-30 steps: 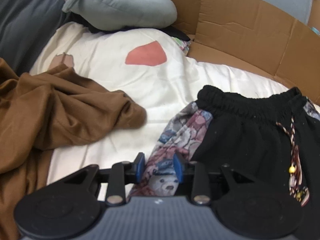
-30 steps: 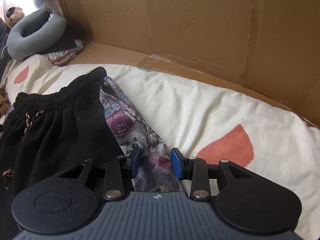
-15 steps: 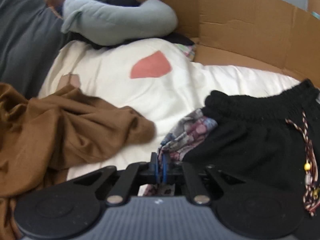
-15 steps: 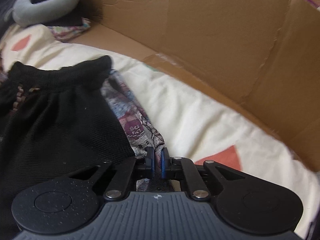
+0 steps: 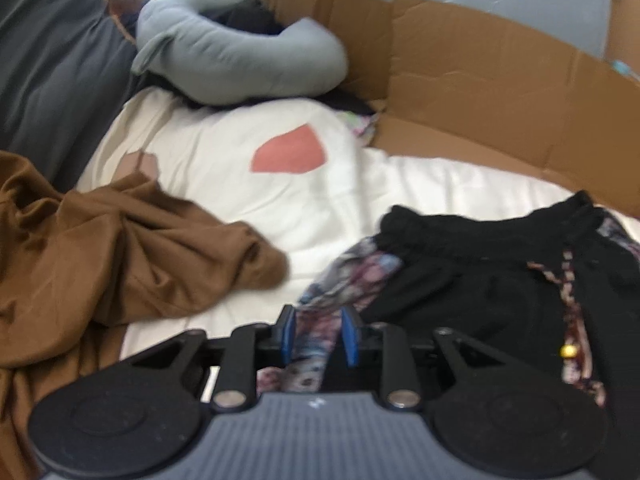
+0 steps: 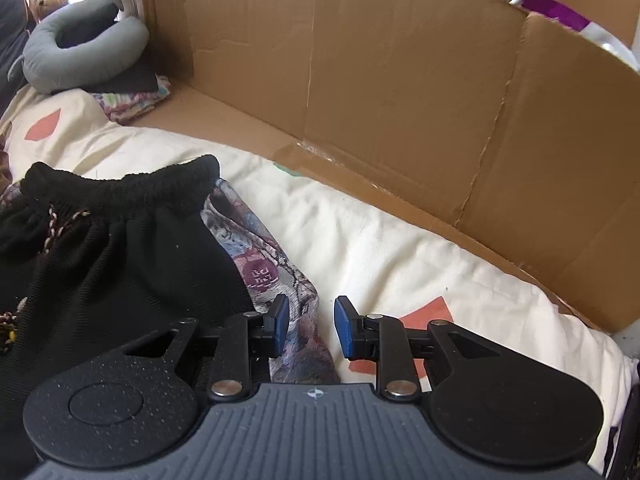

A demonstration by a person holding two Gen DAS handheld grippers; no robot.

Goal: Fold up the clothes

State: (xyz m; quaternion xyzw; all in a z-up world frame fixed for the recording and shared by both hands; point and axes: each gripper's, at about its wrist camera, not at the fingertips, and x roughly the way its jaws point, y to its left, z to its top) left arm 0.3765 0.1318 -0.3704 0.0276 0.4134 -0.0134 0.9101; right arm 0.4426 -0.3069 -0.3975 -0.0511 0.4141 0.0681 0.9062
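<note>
Black shorts (image 5: 480, 280) (image 6: 120, 248), with an elastic waistband, a braided drawstring (image 5: 570, 292) and patterned side panels, lie flat on the cream duvet (image 5: 360, 192). My left gripper (image 5: 319, 334) stands at their left side. Its jaws are opening, and the patterned panel (image 5: 352, 272) runs loosely between the blue pads. My right gripper (image 6: 311, 326) is at the shorts' right side, its jaws also opening. The other patterned panel (image 6: 260, 264) lies between its pads, close to the left one. Neither gripper presses on the cloth.
A crumpled brown garment (image 5: 100, 248) lies left of the shorts. A grey neck pillow (image 5: 240, 60) (image 6: 80, 52) rests on folded clothes (image 6: 132, 98) at the far end. Cardboard walls (image 6: 400, 100) (image 5: 500, 92) border the bed's far side. The duvet (image 6: 400, 240) carries coral patches.
A second ago both grippers stood open around the patterned panels. Half a second ago both were shut on them. Now both have their jaws apart again and have lifted a little.
</note>
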